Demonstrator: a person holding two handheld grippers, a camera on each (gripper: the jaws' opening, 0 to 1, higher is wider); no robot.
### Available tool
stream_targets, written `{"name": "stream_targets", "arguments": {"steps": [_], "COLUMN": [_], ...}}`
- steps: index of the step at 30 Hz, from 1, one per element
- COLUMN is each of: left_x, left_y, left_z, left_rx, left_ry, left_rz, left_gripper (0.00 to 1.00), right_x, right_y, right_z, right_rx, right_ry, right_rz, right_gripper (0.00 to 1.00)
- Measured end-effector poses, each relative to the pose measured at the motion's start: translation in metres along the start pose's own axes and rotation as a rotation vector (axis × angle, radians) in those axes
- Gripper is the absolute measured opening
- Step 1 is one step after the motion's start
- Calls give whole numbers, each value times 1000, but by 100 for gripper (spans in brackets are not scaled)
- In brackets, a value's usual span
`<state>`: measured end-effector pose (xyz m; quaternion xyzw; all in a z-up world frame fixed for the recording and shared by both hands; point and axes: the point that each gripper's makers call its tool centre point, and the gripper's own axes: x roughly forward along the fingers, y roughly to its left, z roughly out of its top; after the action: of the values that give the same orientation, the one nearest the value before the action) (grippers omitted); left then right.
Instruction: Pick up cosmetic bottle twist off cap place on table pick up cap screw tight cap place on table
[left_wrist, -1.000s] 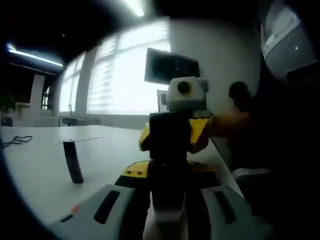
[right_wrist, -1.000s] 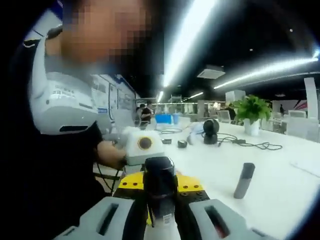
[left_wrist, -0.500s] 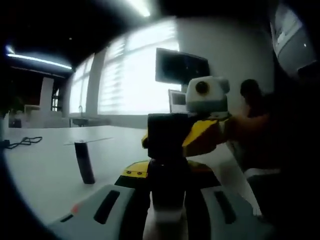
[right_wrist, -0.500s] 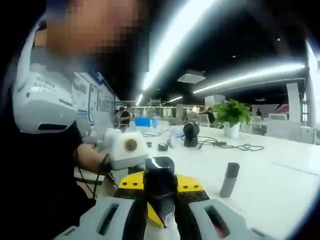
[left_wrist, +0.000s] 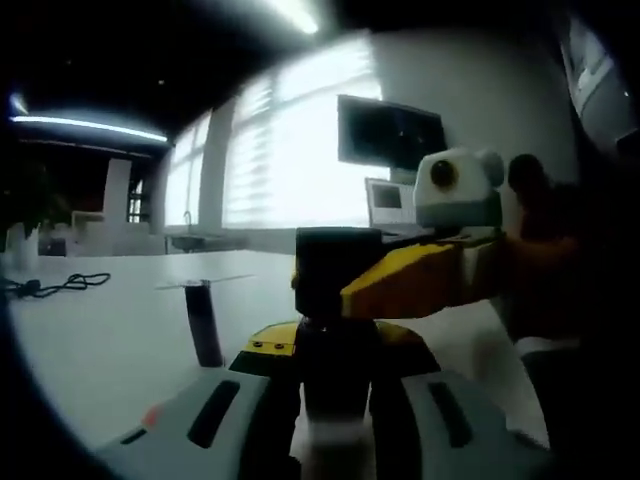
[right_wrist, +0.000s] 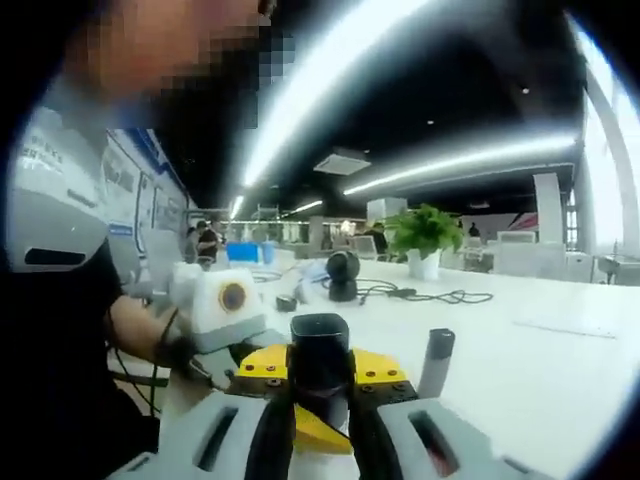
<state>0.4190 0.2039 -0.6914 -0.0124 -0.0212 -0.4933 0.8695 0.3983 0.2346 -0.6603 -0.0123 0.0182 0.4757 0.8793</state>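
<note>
Black and glossy, the cosmetic bottle (left_wrist: 335, 290) is pinched between both grippers' jaws above the white tabletop (right_wrist: 520, 370), its cap (right_wrist: 436, 362) standing alone nearby; a crooked twist could make it slip.

Dark cosmetic bottle (left_wrist: 337, 290) upright, clamped in both hand-held grippers, black cap on top. Second slim grey bottle (right_wrist: 436, 362) stands upright on white bench (right_wrist: 520, 370).

Right gripper (left_wrist: 400, 285) now tilted across cap (left_wrist: 335, 270).
</note>
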Motion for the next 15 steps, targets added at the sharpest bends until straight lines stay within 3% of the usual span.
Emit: {"name": "stream_targets", "arguments": {"steps": [10,15], "left_x": [-1,-1], "left_y": [15,21], "left_z": [-1,-2], "left_rx": [-5,-6], "left_ry": [-2,-4], "left_rz": [73,95], "left_gripper": [15,15], "right_x": [8,10], "right_y": [-9,-11], "right_z": [0,1], "right_rx": [-15,-27], "right_ry": [9,19], "right_rz": [-180,-233], "right_gripper": [13,13]}}
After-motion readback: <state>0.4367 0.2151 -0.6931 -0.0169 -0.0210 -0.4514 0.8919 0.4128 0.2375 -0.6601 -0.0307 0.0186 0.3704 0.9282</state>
